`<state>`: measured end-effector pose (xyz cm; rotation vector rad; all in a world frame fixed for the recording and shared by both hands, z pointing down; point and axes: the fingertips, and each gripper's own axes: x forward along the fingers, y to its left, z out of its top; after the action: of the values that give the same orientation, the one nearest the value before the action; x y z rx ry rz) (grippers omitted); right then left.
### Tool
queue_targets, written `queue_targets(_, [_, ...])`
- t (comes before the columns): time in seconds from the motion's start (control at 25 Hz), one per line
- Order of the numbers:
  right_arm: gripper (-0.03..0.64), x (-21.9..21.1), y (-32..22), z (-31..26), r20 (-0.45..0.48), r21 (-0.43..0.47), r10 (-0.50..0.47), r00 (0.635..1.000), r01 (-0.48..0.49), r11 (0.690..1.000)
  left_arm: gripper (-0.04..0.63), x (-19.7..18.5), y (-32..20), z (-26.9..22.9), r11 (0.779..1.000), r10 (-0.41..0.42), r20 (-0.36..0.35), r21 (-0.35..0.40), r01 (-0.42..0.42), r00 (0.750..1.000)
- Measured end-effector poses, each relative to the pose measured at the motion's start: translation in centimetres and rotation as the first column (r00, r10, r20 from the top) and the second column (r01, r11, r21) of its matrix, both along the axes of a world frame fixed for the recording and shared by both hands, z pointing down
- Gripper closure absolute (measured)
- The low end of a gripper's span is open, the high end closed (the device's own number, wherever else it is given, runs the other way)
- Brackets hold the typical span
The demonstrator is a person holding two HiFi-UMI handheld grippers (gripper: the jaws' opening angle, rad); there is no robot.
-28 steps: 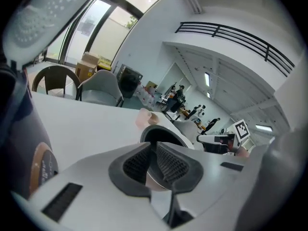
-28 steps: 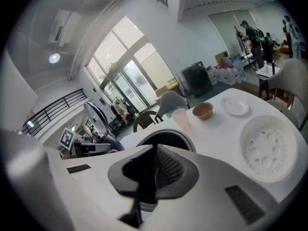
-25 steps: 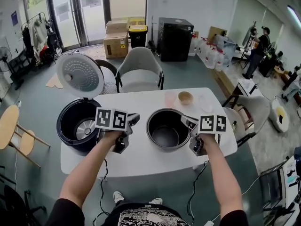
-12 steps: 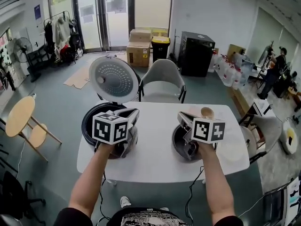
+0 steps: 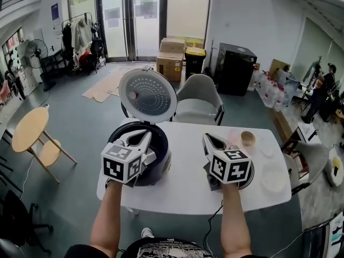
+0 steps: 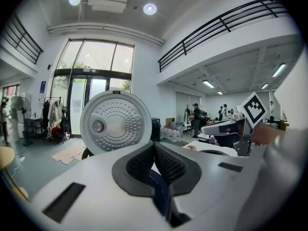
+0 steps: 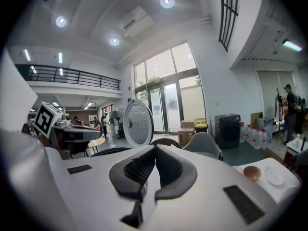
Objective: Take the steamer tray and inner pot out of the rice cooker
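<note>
Left gripper (image 5: 141,136), right gripper (image 5: 207,139) — jaws together, empty.

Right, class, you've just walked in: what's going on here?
A person holds a gripper in each hand above a white table. The left gripper and right gripper are both shut with nothing between their jaws. The rice cooker stands at the left with its lid up. The inner pot sits on the table at the right, mostly hidden behind the right gripper.

The rice cooker (image 5: 159,157) sits on the tabletop's (image 5: 183,190) left, lid (image 5: 148,95) raised at its far side; the inner pot (image 5: 251,176) stands right of it, a small bowl (image 5: 248,138) beyond.
</note>
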<state>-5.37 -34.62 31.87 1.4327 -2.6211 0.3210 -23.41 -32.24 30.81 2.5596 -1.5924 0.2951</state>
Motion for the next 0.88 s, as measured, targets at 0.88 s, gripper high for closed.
queue_targets(0.88, [0.604, 0.2, 2.6, -1.6, -0.057, 0.144, 0.069, 0.996, -0.060, 0.988, 0.581, -1.6, 0.3, 0.2, 0.999, -0.028, 0.014, 0.043, 0.027, 1.000])
